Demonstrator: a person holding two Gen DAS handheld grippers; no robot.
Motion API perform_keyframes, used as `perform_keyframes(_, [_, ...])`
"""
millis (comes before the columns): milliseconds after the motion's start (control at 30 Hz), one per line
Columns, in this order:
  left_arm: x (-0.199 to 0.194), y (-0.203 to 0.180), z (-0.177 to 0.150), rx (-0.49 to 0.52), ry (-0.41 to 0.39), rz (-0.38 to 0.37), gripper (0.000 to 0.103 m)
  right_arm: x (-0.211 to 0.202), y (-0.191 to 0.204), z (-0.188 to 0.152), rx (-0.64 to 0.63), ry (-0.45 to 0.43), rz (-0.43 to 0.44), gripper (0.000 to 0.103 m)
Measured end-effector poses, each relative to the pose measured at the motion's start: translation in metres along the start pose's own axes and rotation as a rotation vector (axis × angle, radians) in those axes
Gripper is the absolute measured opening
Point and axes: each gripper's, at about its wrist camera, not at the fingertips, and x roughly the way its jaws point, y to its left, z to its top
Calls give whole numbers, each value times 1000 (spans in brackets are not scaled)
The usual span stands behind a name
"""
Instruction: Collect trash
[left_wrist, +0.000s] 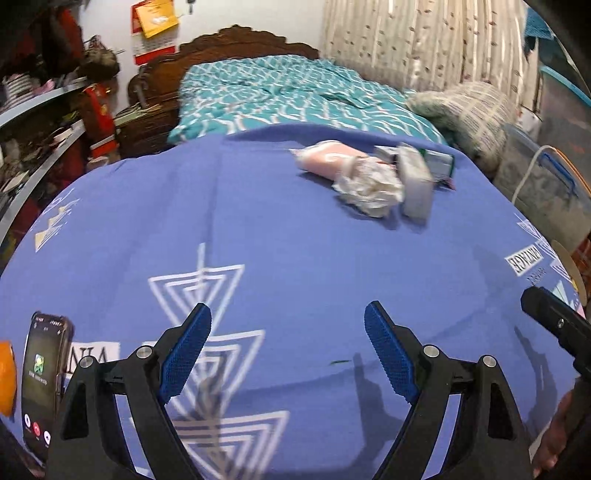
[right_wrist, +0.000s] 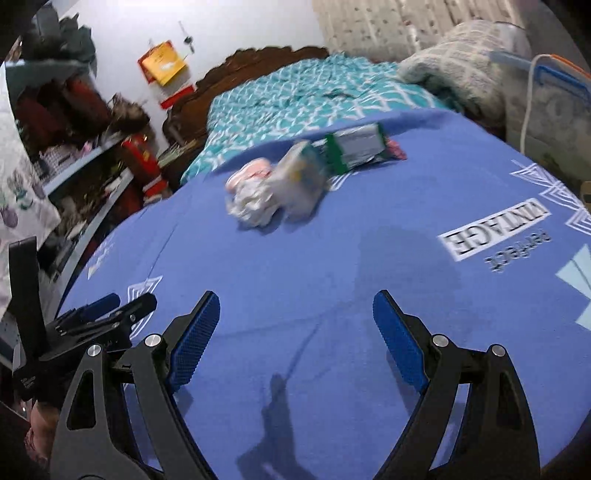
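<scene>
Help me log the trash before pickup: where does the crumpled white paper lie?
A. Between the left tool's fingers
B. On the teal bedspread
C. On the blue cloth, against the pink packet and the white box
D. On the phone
C: the paper lies in the pile on the blue cloth, against the pink packet and white box, far ahead of the open left tool.

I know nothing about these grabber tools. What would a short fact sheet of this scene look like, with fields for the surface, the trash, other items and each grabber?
surface: blue printed cloth over a table
trash: crumpled white paper ball, pink plastic pouch, pale box, green-and-silver wrapper, all clustered at the far side
other items: black smartphone, screen lit, at the near left edge
left gripper: open, empty, above the cloth
right gripper: open, empty, short of the trash
</scene>
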Motion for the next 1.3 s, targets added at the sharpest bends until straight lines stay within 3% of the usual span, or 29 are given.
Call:
perform_keyframes(133, [7, 15, -4, -58, 7, -25, 81, 28, 9, 17, -18, 45, 0, 84])
perform_keyframes(300, [19, 25, -6, -123, 41, -48, 80, 78, 14, 88, 0, -8, -41, 84])
perform_keyframes(433, [18, 27, -8, -133, 38, -62, 80, 136, -4, 132, 119, 89, -36, 83])
perform_keyframes(500, [18, 27, -8, -130, 37, -68, 80, 156, -17, 135, 159, 149, -40, 60])
perform_keyframes(567, [18, 27, -9, -131, 38, -75, 80, 157, -31, 130, 228, 187, 53, 43])
perform_keyframes(667, [19, 24, 2, -126, 38, -109, 80, 118, -35, 116, 196, 131, 71, 35])
perform_keyframes(833, [24, -7, 45, -75, 4, -153, 81, 67, -52, 88, 142, 65, 34, 38])
perform_keyframes(900, [33, -24, 67, -49, 3, -183, 81, 59, -62, 82, 148, 31, 6, 52])
perform_keyframes(933, [41, -32, 77, -45, 14, -205, 81, 58, -67, 81, 153, 22, 5, 68])
perform_keyframes(967, [49, -39, 86, -42, 31, -227, 81, 54, -71, 80, 162, 10, 11, 74])
perform_keyframes(1067, [92, -62, 109, -40, 111, -220, 78, 50, -81, 79, 175, 0, 29, 74])
perform_keyframes(1100, [100, -66, 112, -42, 124, -217, 75, 51, -84, 79, 186, 5, 35, 74])
perform_keyframes(1200, [130, -76, 120, -63, 179, -204, 52, 50, -99, 76, 210, 9, 40, 74])
perform_keyframes(1233, [135, -76, 120, -74, 192, -222, 34, 51, -103, 78, 206, 3, 32, 74])
perform_keyframes(1300, [131, -75, 117, -86, 175, -234, 24, 46, -113, 79, 193, -18, 5, 74])
